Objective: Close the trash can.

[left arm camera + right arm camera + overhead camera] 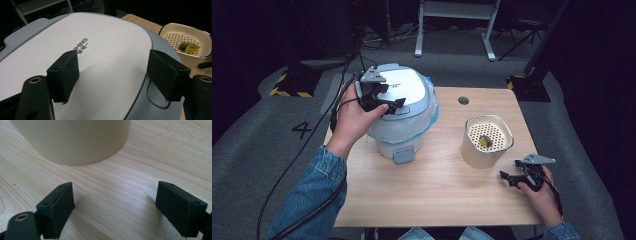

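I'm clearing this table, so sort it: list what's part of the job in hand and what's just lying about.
In the job:
- bin lid, white and shut
- lidded bin with its blue liner
- left gripper, open over the lid

Lying about:
- cream container with a perforated insert
- small packet on that insert
- right gripper, open above the table

Smooth matt white plastic lid (100,57) on grey-blue plastic cooker (404,107), thin crinkly clear film round its body; pale wood-grain table (437,185), matt; cream container (486,142) (perforated insert, looks plastic), satin; black pads (181,207) rough, rubbery
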The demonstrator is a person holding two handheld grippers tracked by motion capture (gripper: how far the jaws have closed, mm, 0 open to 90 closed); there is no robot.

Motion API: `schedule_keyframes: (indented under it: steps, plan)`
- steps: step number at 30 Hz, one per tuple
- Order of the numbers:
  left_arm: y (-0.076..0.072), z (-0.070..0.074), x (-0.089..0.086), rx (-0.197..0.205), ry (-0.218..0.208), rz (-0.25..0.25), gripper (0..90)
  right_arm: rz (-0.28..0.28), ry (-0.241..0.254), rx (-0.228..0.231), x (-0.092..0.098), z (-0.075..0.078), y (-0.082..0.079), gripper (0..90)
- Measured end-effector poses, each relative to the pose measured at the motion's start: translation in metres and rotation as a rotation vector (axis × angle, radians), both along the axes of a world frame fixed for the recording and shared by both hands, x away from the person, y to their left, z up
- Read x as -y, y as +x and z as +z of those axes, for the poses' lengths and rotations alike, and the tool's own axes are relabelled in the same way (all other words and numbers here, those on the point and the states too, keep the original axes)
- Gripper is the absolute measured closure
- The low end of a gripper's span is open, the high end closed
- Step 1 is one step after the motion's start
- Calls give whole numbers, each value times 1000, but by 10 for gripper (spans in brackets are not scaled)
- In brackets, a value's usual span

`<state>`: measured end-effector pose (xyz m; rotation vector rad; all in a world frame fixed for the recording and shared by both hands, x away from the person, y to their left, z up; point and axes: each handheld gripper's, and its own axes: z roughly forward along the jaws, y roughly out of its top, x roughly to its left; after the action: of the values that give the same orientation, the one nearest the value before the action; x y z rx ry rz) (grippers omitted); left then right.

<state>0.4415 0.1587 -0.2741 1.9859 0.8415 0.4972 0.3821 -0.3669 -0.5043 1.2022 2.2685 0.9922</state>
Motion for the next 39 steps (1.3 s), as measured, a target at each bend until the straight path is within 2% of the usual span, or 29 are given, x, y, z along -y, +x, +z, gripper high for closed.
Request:
schedule_keyframes:
  steps: [5, 10, 13, 18, 23, 24, 25, 28, 29, 32, 33, 39]
  plan:
    - [-12, 5, 0, 24, -14, -27, 236, 0, 0, 0, 0, 0, 0, 155]
    - [-33, 15, -7, 51, -45, -47, 233, 0, 0, 0, 0, 0, 0, 155]
    - [-40, 16, -8, 53, -46, -54, 230, 0, 0, 0, 0, 0, 0, 155]
    - [-62, 15, -11, 62, -58, -61, 230, 0, 0, 0, 0, 0, 0, 155]
    - [-76, 9, -13, 68, -54, -60, 228, -4, 1, -1, 0, 0, 0, 154]
    - [-83, 5, -14, 68, -47, -58, 228, -4, 1, -1, 0, 0, 0, 154]
    - [-83, 5, -14, 68, -47, -58, 228, -4, 1, -1, 0, 0, 0, 154]
    - [-98, -5, -16, 76, -36, -43, 229, -4, 1, -1, 0, 0, 0, 154]
    - [-98, -5, -16, 76, -36, -43, 229, -4, 1, -1, 0, 0, 0, 154]
    - [-111, -16, -17, 70, -40, -48, 229, -9, 2, 0, -1, 0, -1, 154]
    - [-111, -16, -17, 70, -40, -48, 229, -9, 2, 0, -1, 0, -1, 154]
    - [-120, -40, -29, 53, -38, -23, 228, -15, 0, 0, -3, 0, -2, 152]
